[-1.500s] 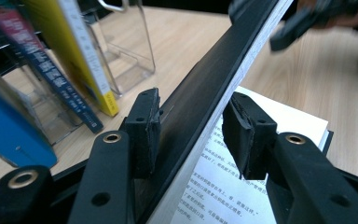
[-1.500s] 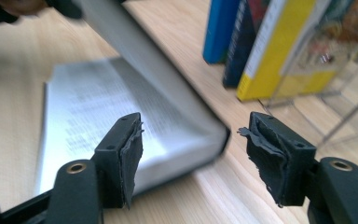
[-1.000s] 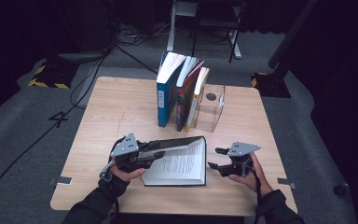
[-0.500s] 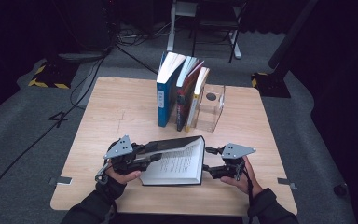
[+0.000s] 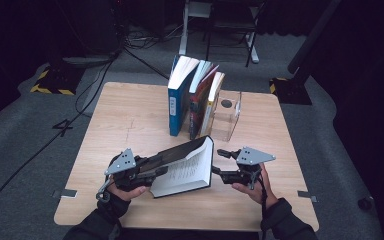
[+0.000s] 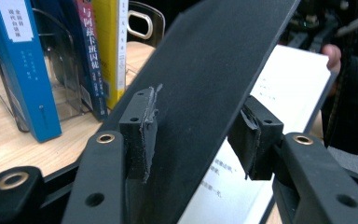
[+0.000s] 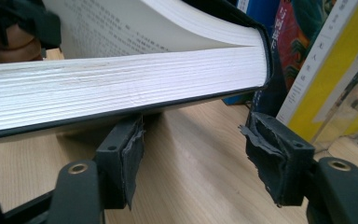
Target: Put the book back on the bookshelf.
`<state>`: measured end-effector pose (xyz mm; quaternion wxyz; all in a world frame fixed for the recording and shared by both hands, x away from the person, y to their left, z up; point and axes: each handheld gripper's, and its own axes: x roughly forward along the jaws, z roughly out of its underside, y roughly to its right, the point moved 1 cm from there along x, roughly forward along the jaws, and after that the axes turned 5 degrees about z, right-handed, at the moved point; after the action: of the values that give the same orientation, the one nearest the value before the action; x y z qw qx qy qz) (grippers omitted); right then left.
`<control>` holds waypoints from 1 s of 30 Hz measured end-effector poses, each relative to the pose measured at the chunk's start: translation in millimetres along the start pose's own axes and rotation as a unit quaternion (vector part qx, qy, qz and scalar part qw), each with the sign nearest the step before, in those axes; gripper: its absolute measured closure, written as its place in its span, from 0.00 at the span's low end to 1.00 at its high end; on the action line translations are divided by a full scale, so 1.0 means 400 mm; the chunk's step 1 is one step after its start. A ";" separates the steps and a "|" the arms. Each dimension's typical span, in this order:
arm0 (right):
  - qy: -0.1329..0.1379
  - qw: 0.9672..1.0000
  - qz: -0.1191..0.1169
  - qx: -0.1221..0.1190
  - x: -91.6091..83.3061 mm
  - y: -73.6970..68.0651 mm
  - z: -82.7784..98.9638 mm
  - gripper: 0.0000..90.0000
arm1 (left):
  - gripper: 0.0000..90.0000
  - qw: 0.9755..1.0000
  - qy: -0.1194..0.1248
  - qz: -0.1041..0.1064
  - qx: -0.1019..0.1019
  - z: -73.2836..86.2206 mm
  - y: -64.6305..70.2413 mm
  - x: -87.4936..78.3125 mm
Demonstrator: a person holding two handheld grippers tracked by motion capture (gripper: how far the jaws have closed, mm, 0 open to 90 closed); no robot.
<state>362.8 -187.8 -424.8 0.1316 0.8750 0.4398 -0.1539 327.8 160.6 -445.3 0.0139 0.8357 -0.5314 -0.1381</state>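
Wooden bench (image 5: pixel 130 120) carries an open book (image 5: pixel 187 170); left claw (image 6: pixel 196 135) grips its black cover (image 6: pixel 223 60), right claw (image 7: pixel 196 149), just closing, gapes beneath its pages

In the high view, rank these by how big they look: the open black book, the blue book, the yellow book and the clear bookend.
1. Open black book, the widest shape.
2. Blue book.
3. Clear bookend and yellow book: too close to rank, since the yellow one is partly hidden behind its neighbour.
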 end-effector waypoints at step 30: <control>0.035 0.997 -0.044 -0.056 0.054 -0.071 -0.109 0.49 | 0.51 0.999 -0.047 -0.004 -0.007 0.048 0.042 -0.017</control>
<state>358.7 -139.8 -395.8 0.1583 0.8510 0.4899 -0.1038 305.7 161.7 -459.6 -0.0064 0.8300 -0.5276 -0.1811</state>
